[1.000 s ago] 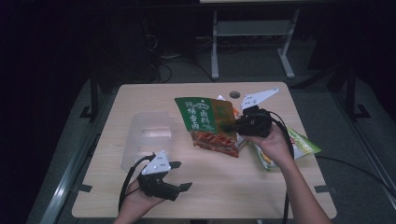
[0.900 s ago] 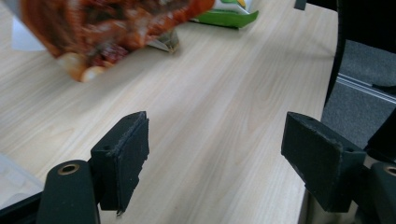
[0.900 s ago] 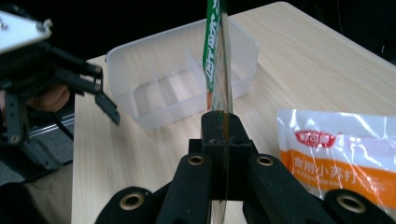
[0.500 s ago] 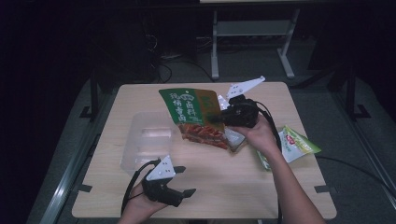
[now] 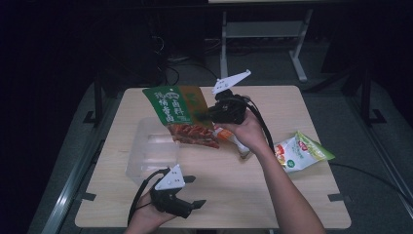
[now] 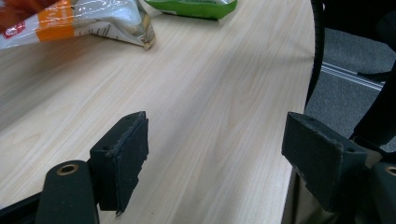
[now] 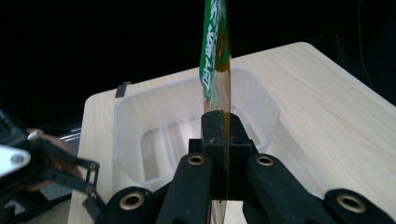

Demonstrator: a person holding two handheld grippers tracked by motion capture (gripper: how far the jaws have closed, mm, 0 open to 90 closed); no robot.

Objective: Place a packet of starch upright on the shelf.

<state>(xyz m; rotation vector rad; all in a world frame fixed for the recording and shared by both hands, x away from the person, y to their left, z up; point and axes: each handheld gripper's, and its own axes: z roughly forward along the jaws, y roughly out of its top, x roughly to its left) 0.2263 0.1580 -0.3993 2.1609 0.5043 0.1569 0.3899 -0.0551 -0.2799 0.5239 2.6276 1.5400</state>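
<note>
The right gripper [image 5: 207, 115] is held up over the table [image 5: 292, 105], jaws clamped tight on the edge of a green-and-red snack bag [image 5: 181, 114] — the bag is lifted clear of the tabletop and hangs tilted, its lower end above the near right corner of a clear plastic bin [image 5: 151, 151]. In the right gripper view the bag [image 7: 217, 56] runs edge-on between the closed jaws (no gap visible betw. pads and film), w/ the bin [image 7: 140, 116] straight ahead and below it, open top up, nothing visible inside.

The left gripper [image 5: 190, 195] sits low at the near edge of the table, just in front of the bin, jaws spread wide and holding nothing. In the left gripper view bare wood shows between the two pads [image 6: 123, 158].

An orange-and-white packet [image 5: 231, 139] lies on the table under the right hand [image 5: 246, 131], just right of the hanging bag. A light green bag [image 5: 302, 153] lies farther right, near the table's right edge — well apart from the bin. Both show at the top of the left gripper view: the packet [image 6: 70, 23], and the green one [image 6: 196, 7].
</note>
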